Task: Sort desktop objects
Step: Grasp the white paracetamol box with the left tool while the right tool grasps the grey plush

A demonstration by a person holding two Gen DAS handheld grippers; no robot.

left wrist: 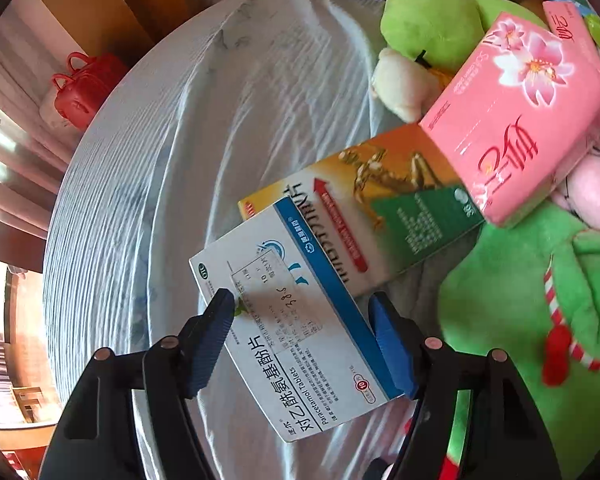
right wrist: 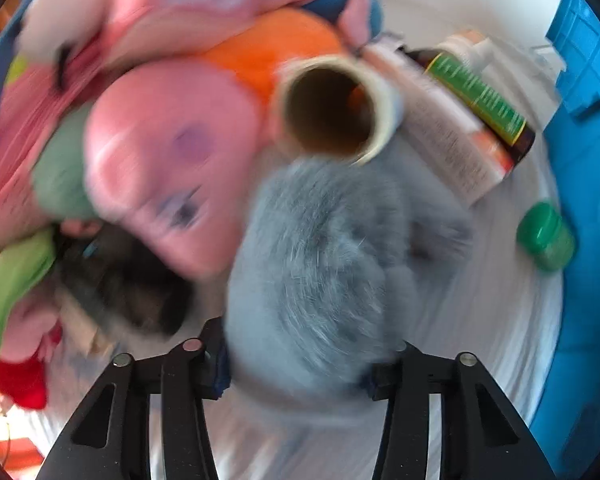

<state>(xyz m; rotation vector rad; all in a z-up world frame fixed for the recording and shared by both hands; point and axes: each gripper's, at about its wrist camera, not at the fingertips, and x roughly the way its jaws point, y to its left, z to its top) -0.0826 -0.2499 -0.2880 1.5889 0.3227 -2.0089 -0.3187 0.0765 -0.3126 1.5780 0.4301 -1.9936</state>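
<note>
**Desk sorting: items in hand**

Left tool [left wrist: 304, 344]: blue pads clamped on the long edges of a white-and-blue cardboard paracetamol tablet box [left wrist: 300, 320], lifted above the pale blue cloth-covered desk [left wrist: 160, 160]. Beside it an orange-and-green carton [left wrist: 380, 216] under a pink flowered tissue pack [left wrist: 528, 116].

Right tool [right wrist: 296, 376]: closed around a fluffy grey plush toy [right wrist: 316, 248] on the desk, beside a pink plush [right wrist: 168, 160] and a cardboard tape roll [right wrist: 332, 108]. View blurred.

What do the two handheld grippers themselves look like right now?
Left gripper: black linkage arms with round silver pivot pins and ribbed blue finger pads. Right gripper: the same black arms and pins; its blue pads barely show. No cables, hands or sleeves are visible.
</note>
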